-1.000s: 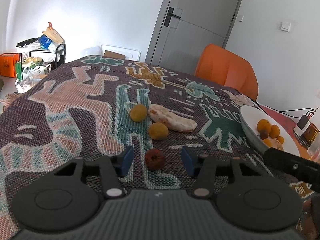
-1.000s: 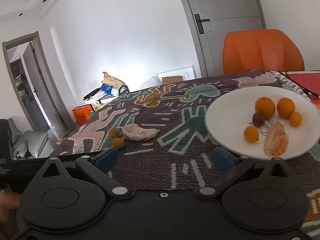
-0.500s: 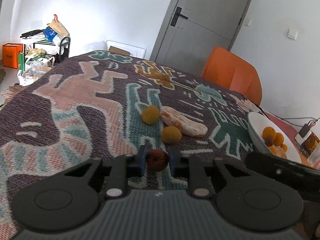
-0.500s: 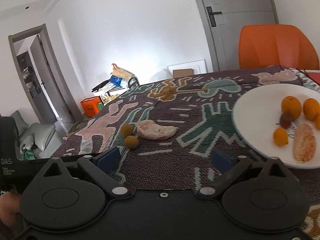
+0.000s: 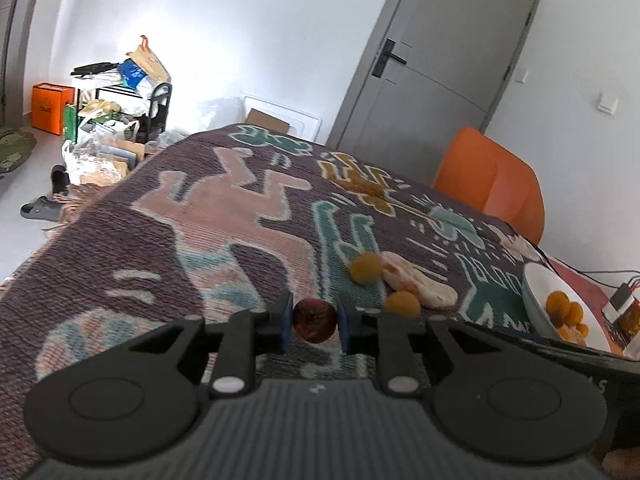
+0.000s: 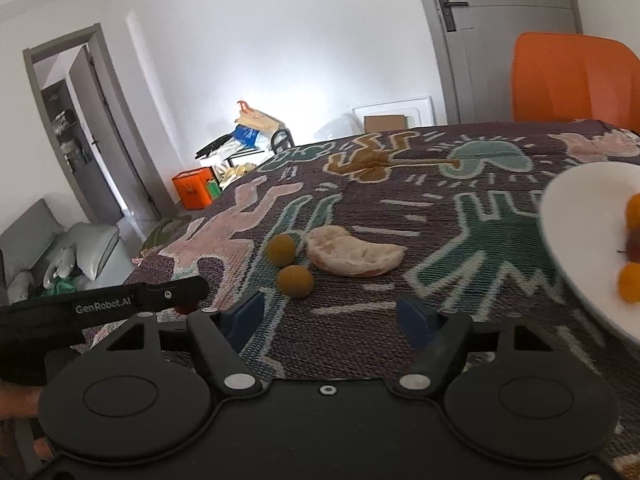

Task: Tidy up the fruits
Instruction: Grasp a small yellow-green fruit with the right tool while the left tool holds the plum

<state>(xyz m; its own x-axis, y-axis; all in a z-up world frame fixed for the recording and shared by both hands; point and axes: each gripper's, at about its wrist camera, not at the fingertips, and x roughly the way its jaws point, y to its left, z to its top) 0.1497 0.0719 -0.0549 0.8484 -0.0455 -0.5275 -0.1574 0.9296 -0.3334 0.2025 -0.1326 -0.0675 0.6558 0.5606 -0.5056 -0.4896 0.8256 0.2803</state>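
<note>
The left tool (image 5: pixel 314 322) is clamped on a dark red fruit (image 5: pixel 315 321), which sits squarely between its two blue pads in the lower centre of the left wrist view, lifted just clear of the patterned cloth (image 5: pixel 224 216) on the worktop. Just beyond the tool, up and to the right, lie two yellow fruits (image 5: pixel 365 267) and a pale peeled piece (image 5: pixel 420 286); the nearer yellow one touches that piece. At the right edge of this view stands a white plate (image 5: pixel 538 280) holding several orange fruits (image 5: pixel 558 307).

In the right wrist view the right tool (image 6: pixel 331 316) fills the lower centre; its jaws are closing with only cloth between them. The two yellow fruits lie just past its left pad, the nearer one (image 6: pixel 295 281) closest, and the peeled piece (image 6: pixel 354 257) lies above the gap. The plate (image 6: pixel 576 220) is at the right edge, well apart from the tool. The left tool's black body (image 6: pixel 100 308) enters from the lower left, a bit of red showing under its tip
</note>
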